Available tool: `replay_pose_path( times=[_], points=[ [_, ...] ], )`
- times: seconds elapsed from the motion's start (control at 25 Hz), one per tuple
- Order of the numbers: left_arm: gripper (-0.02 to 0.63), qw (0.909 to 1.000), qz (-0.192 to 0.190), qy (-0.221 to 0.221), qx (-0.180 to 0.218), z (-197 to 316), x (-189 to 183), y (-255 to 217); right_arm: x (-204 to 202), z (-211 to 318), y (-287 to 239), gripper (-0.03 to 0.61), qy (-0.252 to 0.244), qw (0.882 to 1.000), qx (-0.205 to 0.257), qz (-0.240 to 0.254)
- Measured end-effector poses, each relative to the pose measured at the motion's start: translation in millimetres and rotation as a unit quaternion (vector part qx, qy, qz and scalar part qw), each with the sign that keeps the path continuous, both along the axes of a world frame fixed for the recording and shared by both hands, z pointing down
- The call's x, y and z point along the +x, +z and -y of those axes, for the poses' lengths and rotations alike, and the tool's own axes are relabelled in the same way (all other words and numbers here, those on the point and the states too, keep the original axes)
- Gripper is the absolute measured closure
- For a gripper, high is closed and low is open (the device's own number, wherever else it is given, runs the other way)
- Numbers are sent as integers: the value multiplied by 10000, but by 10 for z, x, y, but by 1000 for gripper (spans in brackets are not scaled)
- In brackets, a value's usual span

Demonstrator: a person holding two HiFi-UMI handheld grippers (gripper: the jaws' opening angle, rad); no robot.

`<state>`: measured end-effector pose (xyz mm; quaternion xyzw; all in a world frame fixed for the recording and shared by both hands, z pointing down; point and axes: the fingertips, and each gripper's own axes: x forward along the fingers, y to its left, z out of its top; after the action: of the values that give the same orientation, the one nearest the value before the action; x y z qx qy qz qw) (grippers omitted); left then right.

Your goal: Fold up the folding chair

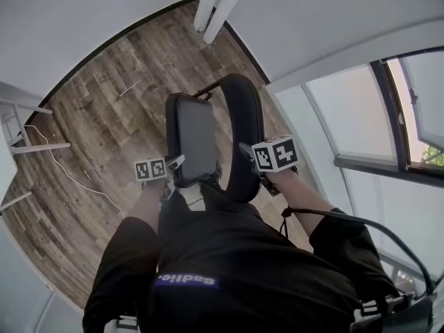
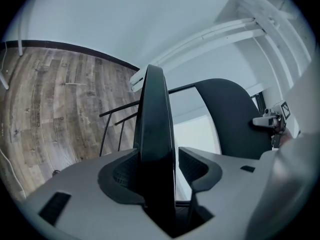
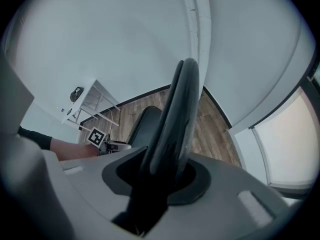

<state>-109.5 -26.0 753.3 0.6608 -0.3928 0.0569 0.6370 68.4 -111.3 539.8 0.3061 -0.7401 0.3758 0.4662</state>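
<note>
One flat rounded black seat (image 1: 193, 139), one curved backrest (image 1: 244, 134), wood-plank floor (image 1: 104, 116)

I count one folding chair (image 1: 208, 144), made up of two padded panels: one seat (image 1: 194, 134) and one backrest (image 1: 244, 130). There are two grippers, the left gripper (image 1: 175, 163) and the right gripper (image 1: 246, 149), and two marker cubes (one riding on each gripper). On the wooden floor I see one white cable (image 1: 69, 176), and one white rack (image 1: 21, 127) at the left edge. Along the wall I make out at least two white pipes (image 1: 210, 5).
</note>
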Motion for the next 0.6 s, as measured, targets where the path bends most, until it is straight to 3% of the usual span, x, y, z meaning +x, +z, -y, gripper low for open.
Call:
replay_pose_path(
  times=[0.6],
  points=[
    [383,9992,-336,204,79,136,792,-463,67,-11,-223,457,76,10000,-16,-41]
  ],
)
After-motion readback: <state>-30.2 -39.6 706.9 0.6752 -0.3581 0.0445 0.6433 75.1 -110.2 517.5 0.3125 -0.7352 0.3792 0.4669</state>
